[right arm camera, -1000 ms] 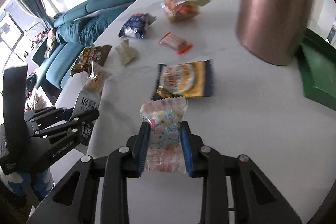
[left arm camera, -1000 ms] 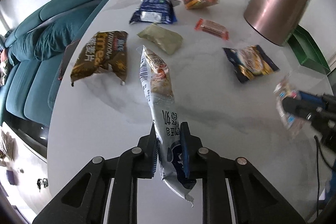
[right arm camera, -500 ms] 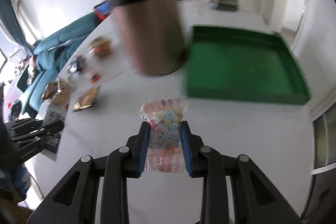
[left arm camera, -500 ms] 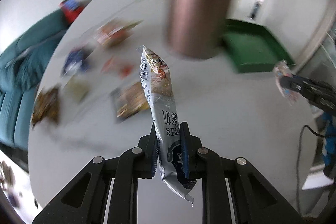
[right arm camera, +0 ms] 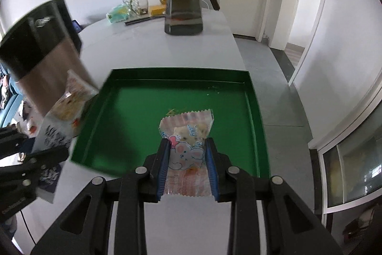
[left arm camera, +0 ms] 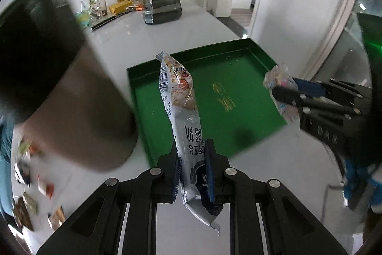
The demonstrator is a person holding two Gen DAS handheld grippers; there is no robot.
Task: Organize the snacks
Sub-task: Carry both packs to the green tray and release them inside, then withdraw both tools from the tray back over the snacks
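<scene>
Both held packets swung from table to green tray (right arm camera: 250, 97), tray floor bare

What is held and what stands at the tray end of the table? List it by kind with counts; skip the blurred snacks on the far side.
Held snacks: 2, the long silver packet and the small bunny packet
Tools: 2, the left tool and the right tool
Green tray: 1
Dark jug: 1
Copper-and-black canister: 1
Total: 7
</scene>
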